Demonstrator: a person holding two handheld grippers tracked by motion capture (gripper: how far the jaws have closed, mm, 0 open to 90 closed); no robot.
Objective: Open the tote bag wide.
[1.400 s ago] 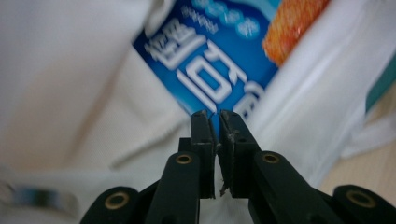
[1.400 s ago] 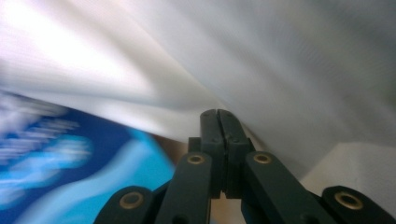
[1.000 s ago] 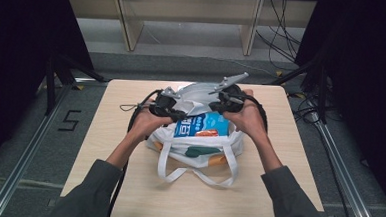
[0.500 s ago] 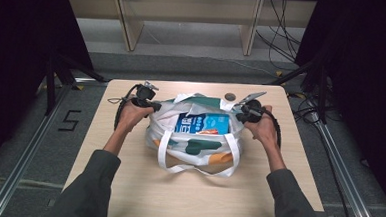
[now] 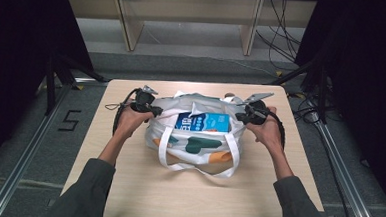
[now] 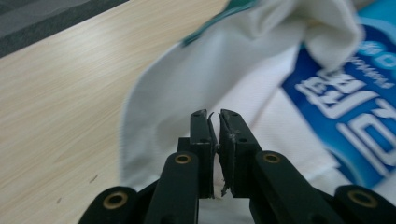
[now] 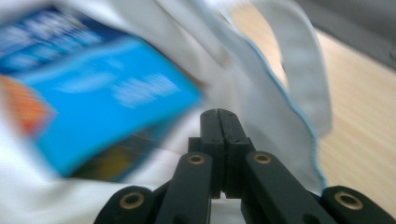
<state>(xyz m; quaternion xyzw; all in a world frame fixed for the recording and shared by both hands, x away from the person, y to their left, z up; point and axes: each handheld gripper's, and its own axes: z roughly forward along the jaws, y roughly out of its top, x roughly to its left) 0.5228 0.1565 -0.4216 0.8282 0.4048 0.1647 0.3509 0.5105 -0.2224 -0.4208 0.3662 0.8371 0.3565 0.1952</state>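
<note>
**Bag mouth held apart at both ends**

Cloth was the main thing to handle here: a white fabric tote bag [image 5: 194, 138] with green and orange shapes printed on it lay on the light wooden table [image 5: 126, 195], between the two grippers. The left gripper [image 5: 153, 108] was at one end of the bag's mouth, and the right gripper [image 5: 241, 116] at the opposite end.

In the left gripper view, the left gripper [image 6: 215, 115] had its jaws almost together, with a thin edge of white fabric pinched in the narrow slit between them. They had just moved a little apart after being tighter, but the fabric remained between the pads. In the right gripper view, the right gripper [image 7: 218, 113] had its jaws fully together; white cloth lay directly behind the tips, but I could not tell if any of it was really caught.

Beyond each gripper's tips, inside the bag, lay a flat blue packet with white printed letters [image 5: 203, 122].

The bag seemed soft and floppy, so it would probably sag wherever it was not held. The hemmed rim looked like the best place to grip, since the thin single layer could easily slip out. The long white handles [image 5: 198, 169] hung loosely on the person's side, near the forearms.
</note>
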